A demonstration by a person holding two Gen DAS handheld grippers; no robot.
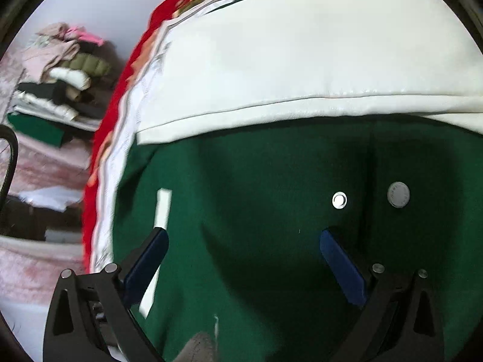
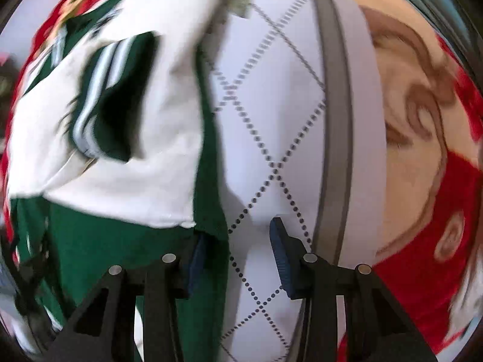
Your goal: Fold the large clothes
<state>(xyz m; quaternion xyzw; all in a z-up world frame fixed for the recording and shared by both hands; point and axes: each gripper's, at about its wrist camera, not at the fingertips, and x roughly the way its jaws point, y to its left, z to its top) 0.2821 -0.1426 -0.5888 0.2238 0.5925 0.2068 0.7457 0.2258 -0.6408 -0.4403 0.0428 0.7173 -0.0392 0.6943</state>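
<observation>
Both tongs are in my sight, one per wrist camera. Left tongs (image 1: 243, 238) stand wide apart with nothing between their blue pads (image 1: 341, 265); I see them hovering over the green body of the jacket (image 1: 259, 241), which fills the view beneath them from 3 o'clock round to 9 o'clock. Just past the right pad, toward 1 o'clock, two metal snaps (image 1: 339, 200) sit side by side on the green cloth. Farther out at 12 o'clock, a cream sleeve (image 1: 286, 60) lies across the jacket, its long axis running from 9 o'clock to 3 o'clock. Beyond the jacket's edge at 10 o'clock, a stack of folded clothes (image 1: 57, 90) rests on a pink surface.

Right tongs (image 2: 238, 241) are partly open and grip nothing that I can make out; between the pads I see only a white quilted cover (image 2: 271, 120) with dotted diamond stitching. Its left pad sits at the jacket's green edge, and I cannot tell whether they touch. From there the jacket spreads toward 9 and 10 o'clock, where a striped green cuff (image 2: 105, 99) lies on cream fabric. At 3 o'clock, a red patterned blanket (image 2: 437, 196) lies beside the cover. This view is blurred.
</observation>
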